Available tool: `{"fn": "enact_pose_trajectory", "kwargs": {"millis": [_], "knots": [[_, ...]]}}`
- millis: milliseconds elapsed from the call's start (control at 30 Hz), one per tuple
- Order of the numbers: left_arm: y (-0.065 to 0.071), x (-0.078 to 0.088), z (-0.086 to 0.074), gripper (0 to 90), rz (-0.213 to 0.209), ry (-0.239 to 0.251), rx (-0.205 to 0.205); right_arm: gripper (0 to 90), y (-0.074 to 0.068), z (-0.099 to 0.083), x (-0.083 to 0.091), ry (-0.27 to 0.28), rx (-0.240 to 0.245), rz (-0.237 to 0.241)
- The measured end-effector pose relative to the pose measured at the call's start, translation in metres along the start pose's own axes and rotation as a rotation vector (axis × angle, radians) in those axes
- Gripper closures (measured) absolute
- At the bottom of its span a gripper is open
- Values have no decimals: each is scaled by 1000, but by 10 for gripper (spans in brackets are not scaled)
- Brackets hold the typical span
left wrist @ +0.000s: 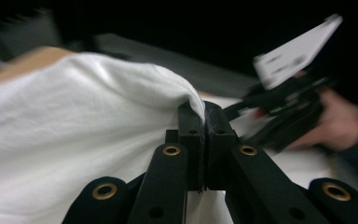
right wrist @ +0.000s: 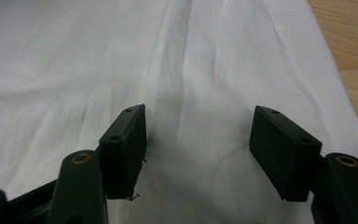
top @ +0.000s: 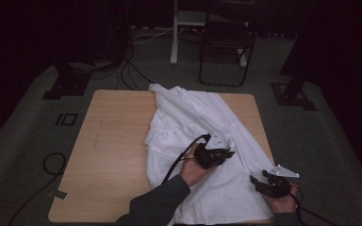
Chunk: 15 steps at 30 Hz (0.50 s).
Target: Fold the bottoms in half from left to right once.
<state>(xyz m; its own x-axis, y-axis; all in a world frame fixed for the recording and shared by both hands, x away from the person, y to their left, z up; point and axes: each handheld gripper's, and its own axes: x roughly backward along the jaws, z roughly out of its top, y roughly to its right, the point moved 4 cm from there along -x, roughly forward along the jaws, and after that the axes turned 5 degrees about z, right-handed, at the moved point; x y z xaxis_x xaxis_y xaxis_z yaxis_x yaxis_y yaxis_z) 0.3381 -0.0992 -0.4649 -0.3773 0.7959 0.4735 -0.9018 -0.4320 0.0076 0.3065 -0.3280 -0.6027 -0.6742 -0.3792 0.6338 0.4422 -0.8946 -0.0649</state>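
Garment: we found a white cloth garment point(top: 202, 132) spread over the right half of the wooden table point(top: 113, 155), reaching from the far edge to the near edge, creased and part-folded.
Left gripper: we saw the left gripper point(top: 228, 153) over the middle of the garment, its jaws clamped tight on a raised fold of the cloth point(left wrist: 186, 95), which peaked up between them in the left gripper view.
Right gripper: we saw the right gripper point(top: 256, 181) near the near right corner of the table, jaws standing wide apart just above flat cloth point(right wrist: 196, 154), with nothing gripped.
Step in hand: we judged that the left hand point(top: 193, 169) was drawing the pinched fold across the garment, a fold or a straightening under way.
Next move: we judged that it called for the fold to be carried to its place and laid flat, with the right gripper either pinning or seizing the near right edge to stop the cloth from dragging.
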Motion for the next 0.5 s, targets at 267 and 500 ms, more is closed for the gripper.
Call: {"fn": "enact_pose_trajectory", "kwargs": {"millis": [267, 500], "knots": [[-19, -4, -20, 515, -59, -34, 174, 416, -15, 20, 10, 49, 21, -17], [-53, 65, -44, 472, 102, -2, 191, 537, -37, 65, 8, 112, -26, 56]]}}
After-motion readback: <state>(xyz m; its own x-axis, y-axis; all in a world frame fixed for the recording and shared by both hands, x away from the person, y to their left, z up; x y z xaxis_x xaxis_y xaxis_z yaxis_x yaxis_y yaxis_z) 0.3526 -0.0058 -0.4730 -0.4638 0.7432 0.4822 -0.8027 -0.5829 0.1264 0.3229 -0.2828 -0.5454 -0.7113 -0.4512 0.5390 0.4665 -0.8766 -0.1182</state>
